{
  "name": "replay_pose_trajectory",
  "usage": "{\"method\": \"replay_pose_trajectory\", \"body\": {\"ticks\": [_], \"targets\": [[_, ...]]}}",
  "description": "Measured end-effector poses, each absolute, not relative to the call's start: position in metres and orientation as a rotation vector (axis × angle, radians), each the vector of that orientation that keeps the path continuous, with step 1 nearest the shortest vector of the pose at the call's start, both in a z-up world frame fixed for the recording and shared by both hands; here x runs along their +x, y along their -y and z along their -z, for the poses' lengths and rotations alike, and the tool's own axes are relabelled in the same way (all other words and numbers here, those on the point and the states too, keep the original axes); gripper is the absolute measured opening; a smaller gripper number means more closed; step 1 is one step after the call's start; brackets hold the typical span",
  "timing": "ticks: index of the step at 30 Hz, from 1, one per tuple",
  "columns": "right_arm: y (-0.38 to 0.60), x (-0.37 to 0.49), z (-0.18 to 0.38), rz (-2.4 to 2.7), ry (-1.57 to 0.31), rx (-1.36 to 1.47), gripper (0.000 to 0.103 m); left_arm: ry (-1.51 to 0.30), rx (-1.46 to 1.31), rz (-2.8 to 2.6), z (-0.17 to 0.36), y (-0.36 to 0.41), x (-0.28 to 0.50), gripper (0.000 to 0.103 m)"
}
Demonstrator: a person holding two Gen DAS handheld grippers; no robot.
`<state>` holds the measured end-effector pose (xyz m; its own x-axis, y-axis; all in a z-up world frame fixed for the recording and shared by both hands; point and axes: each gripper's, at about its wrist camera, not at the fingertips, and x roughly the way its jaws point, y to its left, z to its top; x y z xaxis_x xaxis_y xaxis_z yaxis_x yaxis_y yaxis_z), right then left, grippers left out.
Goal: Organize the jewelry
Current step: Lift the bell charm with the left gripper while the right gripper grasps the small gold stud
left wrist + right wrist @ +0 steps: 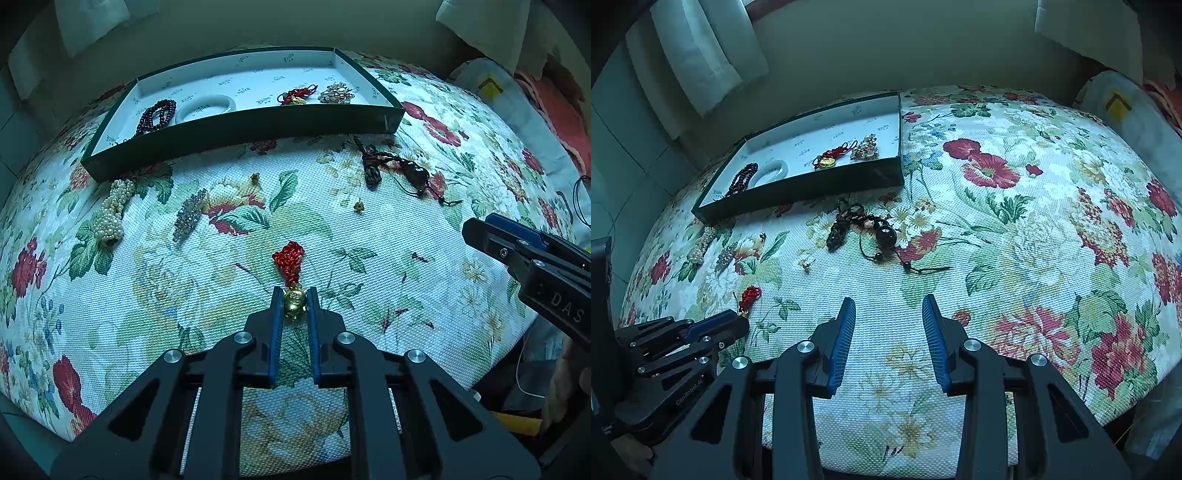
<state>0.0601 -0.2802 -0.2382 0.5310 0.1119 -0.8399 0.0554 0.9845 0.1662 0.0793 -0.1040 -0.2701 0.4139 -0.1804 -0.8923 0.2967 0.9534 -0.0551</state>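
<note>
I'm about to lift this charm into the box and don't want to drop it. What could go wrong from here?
1. The left gripper pinches only the small gold charm; it is rounded and could slip out on the lift.
2. Its red knot trails loose on the cloth and may swing or catch on the box wall.
3. The box's near side already holds a bangle and other pieces, so the charm could tangle with them.

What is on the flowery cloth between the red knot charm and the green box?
In the left wrist view, between the red knot charm and the green box there is mostly bare cloth, with one tiny gold earring near the box.
</note>
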Motion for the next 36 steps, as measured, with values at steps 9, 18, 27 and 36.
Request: {"method": "replay_pose_trajectory", "body": {"ticks": [9,18,27,36], "targets": [[0.268,0.065,0.240,-0.067,-1.025,0.162,0.038,-1.069,0.109,0.274,0.262,0.085,0.089,0.012],[0.234,0.090,0.248,-0.143,-1.040,0.126,0.037,-1.029,0.088,0.238,0.252,0.060,0.098,0.012],[0.210,0.116,0.259,-0.175,-1.059,0.080,0.027,-1.027,0.072,0.228,0.253,0.047,0.105,0.012],[0.202,0.123,0.264,-0.163,-1.057,0.037,0.013,-1.032,0.063,0.229,0.257,0.043,0.111,0.012]]}}
